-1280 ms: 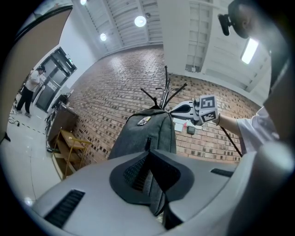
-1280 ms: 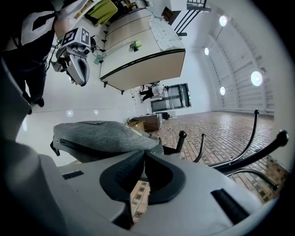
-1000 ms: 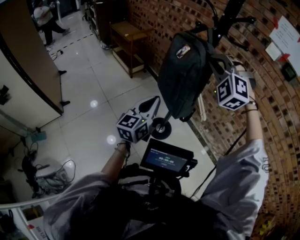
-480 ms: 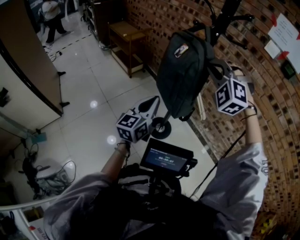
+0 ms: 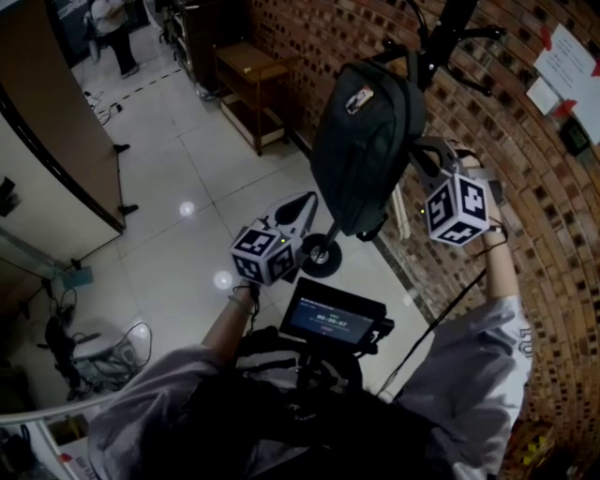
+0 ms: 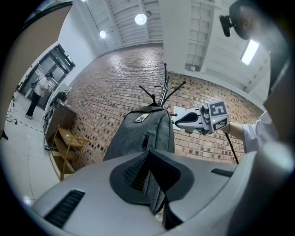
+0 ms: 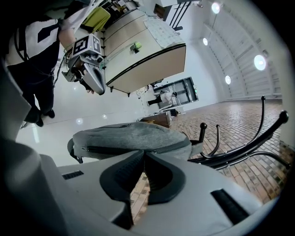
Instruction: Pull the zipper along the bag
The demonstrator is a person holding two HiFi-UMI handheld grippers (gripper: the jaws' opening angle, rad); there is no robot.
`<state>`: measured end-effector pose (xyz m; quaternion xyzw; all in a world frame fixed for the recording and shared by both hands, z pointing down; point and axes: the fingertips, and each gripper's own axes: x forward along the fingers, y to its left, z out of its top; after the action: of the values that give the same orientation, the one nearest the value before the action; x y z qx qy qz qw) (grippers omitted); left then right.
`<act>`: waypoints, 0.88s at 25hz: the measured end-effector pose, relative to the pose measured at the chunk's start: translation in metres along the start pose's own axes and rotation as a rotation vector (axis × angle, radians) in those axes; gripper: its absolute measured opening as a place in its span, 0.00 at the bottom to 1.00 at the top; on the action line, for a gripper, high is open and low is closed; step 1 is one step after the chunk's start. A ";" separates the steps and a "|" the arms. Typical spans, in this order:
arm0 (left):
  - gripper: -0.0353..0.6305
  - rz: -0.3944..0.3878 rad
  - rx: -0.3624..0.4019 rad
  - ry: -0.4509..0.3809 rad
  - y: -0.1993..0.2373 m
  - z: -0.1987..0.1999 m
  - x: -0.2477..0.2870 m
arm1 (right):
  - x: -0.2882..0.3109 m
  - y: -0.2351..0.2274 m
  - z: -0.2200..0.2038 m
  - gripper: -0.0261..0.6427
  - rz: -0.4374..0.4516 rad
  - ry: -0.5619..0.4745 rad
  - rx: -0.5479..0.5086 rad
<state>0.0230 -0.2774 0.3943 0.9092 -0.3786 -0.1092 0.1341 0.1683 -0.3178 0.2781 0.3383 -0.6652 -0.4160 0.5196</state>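
Note:
A grey backpack (image 5: 366, 141) hangs from a black coat stand (image 5: 441, 37) against the brick wall. My left gripper (image 5: 312, 198) points up at the bag's lower left edge, and its jaws are closed against the fabric (image 6: 143, 133). My right gripper (image 5: 420, 148) sits at the bag's right side, below the hook. In the right gripper view its tips (image 7: 145, 152) meet on the zipper line (image 7: 115, 150) that runs along the bag's side. The pull itself is hidden between the pads.
A wooden side table (image 5: 253, 70) stands by the brick wall (image 5: 525, 187) behind the bag. The stand's round base (image 5: 322, 255) rests on the tiled floor below. A small monitor (image 5: 333, 319) sits at my chest. A person (image 5: 112, 23) stands far off.
My right gripper has slid down and a little left along the bag's right side. The bag has shifted slightly left. The left gripper has stayed put.

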 end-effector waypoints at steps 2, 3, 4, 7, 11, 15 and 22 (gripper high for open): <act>0.06 -0.003 -0.001 0.002 0.000 -0.001 0.000 | -0.001 0.008 -0.001 0.07 0.007 -0.001 0.014; 0.06 -0.004 -0.001 0.003 -0.001 0.000 0.000 | -0.001 0.011 -0.001 0.07 0.009 -0.003 0.025; 0.06 -0.006 -0.001 0.003 -0.002 -0.001 0.000 | -0.002 0.014 -0.001 0.07 0.009 -0.004 0.036; 0.06 -0.011 0.003 0.008 -0.006 -0.003 0.000 | -0.002 0.023 -0.002 0.07 0.013 -0.004 0.043; 0.06 -0.008 0.007 0.015 -0.008 -0.006 -0.002 | -0.003 0.026 -0.001 0.08 0.013 -0.016 0.067; 0.06 -0.002 0.009 0.014 -0.010 -0.006 -0.003 | -0.002 0.029 -0.003 0.08 0.020 -0.028 0.067; 0.06 0.001 0.017 0.027 -0.011 -0.009 -0.006 | -0.008 0.035 -0.002 0.08 0.010 -0.034 0.120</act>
<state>0.0289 -0.2647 0.4001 0.9115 -0.3784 -0.0937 0.1316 0.1712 -0.2965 0.3065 0.3585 -0.6994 -0.3786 0.4888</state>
